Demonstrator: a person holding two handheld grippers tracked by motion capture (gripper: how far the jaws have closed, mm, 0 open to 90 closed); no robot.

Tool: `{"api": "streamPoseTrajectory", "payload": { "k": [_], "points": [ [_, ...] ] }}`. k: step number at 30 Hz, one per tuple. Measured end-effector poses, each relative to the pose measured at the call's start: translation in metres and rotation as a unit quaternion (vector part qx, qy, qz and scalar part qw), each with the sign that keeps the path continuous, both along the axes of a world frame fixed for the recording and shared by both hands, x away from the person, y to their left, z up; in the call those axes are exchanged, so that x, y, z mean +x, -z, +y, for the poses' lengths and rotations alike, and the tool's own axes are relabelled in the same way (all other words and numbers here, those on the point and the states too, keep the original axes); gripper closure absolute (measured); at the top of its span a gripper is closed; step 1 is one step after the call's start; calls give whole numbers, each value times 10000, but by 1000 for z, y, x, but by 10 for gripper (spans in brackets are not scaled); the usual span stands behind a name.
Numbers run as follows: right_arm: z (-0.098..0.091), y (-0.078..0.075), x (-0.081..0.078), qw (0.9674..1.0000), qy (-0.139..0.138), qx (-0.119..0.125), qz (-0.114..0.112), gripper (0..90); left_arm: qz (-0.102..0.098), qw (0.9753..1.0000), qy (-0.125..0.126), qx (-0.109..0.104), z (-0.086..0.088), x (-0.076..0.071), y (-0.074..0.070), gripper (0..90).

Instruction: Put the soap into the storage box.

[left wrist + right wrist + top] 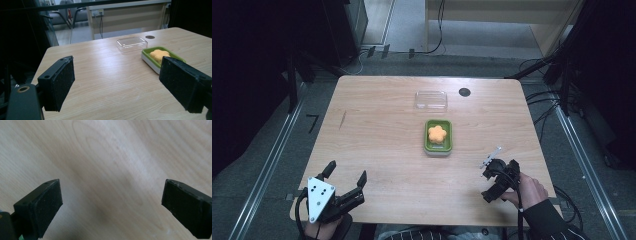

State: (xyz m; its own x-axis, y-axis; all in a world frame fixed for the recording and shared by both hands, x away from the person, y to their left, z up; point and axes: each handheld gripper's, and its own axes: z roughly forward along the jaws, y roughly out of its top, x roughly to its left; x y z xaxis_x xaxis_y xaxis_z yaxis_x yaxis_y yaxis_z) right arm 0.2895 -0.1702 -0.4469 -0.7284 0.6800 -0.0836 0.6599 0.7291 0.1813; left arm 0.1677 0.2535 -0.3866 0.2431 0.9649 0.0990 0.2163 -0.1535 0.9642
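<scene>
Near the middle of the wooden counter point(377, 130), slightly right of centre: a green tray point(438, 136) holding an orange flower-shaped piece point(437, 133), flat inside it. Just beyond the tray, toward the far edge: a clear plastic lid point(431, 100), apart from the tray and lying on the bare wood. Right of the lid, near the far edge: a small dark round disc point(464, 92). At the near left corner: the left gripper point(346, 178), held in a hand point(323, 229) at the counter edge, grey three-cornered plate on top, fingers spread wide with nothing between them, aimed forward across the wood. In the left gripper view: same wide gap between the two black pads, tray point(150, 58) and orange piece point(159, 54) sitting past the right-hand pad, clear lid point(131, 43) farther off behind them, disc point(150, 37) near the far rim. At the near right: the right gripper point(494, 167), held in a hand point(528, 189) with a dark sleeve, tilted down toward the wood, well apart from the tray and to its near right. In the right gripper view: fingers point(42, 205) parted wide, bare blurred wood grain between them, nothing gripped. Both grippers well clear of tray, piece and lid.
</scene>
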Motion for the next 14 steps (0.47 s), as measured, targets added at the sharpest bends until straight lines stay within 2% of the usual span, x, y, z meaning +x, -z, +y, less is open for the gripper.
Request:
{"api": "streamPoseTrajectory", "payload": {
  "k": [2,10,14],
  "points": [
    [-3,3,-5,10000,81,19,47,31,-8,10000,-5,-2,0,0,0,137],
    [-8,12,-19,9998,55,-27,175,31,-9,10000,-8,5,-1,0,0,137],
    [-11,11,-19,9999,100,26,72,33,-2,10000,-2,33,-2,1,0,137]
  ]
}}
